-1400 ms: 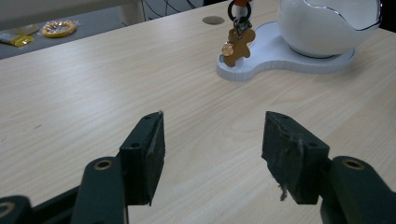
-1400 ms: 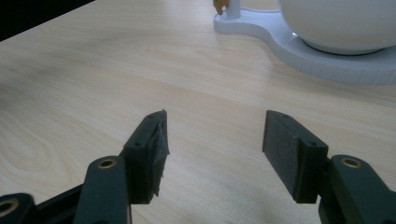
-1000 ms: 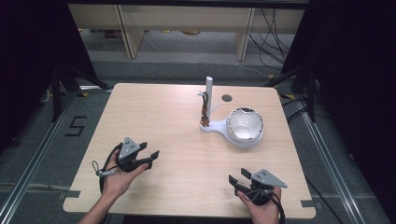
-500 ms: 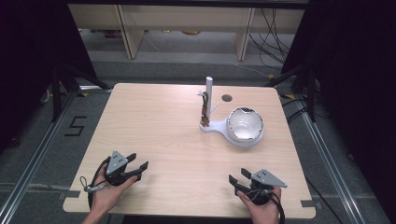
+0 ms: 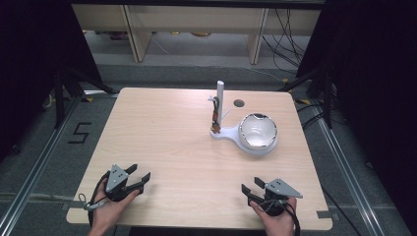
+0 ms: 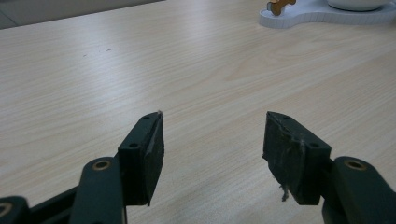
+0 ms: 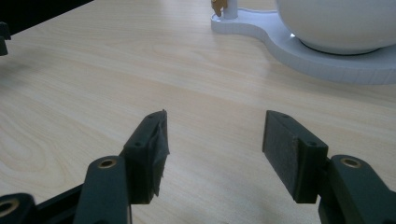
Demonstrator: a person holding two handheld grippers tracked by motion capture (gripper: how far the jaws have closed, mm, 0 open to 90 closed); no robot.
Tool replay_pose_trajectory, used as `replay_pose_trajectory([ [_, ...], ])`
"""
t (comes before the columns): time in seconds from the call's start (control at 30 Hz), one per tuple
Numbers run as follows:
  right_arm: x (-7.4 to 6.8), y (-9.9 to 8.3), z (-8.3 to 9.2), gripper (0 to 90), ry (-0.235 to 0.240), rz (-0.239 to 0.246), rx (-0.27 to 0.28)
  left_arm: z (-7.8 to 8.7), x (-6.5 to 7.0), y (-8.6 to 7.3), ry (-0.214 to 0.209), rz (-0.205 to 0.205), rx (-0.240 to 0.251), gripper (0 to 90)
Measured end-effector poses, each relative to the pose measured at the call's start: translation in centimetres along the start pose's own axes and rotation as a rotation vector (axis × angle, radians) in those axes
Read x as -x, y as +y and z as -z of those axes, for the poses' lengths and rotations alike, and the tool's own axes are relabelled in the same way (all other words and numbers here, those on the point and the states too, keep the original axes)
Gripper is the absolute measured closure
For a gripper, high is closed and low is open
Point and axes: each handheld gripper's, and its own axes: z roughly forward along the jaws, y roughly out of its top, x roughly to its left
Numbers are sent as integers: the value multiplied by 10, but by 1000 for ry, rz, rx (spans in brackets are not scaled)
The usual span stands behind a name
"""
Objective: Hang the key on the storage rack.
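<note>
I hold my left tool (image 5: 140,177) at the table's (image 5: 167,128) near left corner, jaws just widening, nothing between them. My right tool (image 5: 250,188), near right, gapes too. The white stand (image 5: 231,135) with its bowl (image 5: 257,131) sits far right.

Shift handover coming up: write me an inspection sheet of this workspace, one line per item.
Surface: light wooden table, bare apart from the stand; a dark round hole near its far edge.
Job's things: white stand with an upright post, a small brown piece hanging on it, and a bowl seated on its base.
Clutter: nothing seen.
Grippers: left gripper and right gripper both open, nothing between the jaws, held at the near edge.
Cables: one trails from each gripper; more on the floor beyond the table.
Surroundings: shelving behind, floor marked 5.
</note>
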Motion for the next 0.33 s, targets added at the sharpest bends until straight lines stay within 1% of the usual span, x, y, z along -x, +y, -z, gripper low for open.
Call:
replay_pose_trajectory([
  [0.1, 2, -1, 0, 415, -3, 7, -10, 1, 0, 0, 5, -4, 3, 382],
  [0.23, 3, -1, -1, 415, -17, 11, 6, 0, -1, -1, -1, 4, 17, 382],
  [0.3, 2, -1, 0, 415, -14, -6, -4, 1, -1, -1, -1, 3, 21, 381],
  [0.33, 2, -1, 0, 415, -14, -6, -4, 1, -1, -1, -1, 3, 21, 380],
])
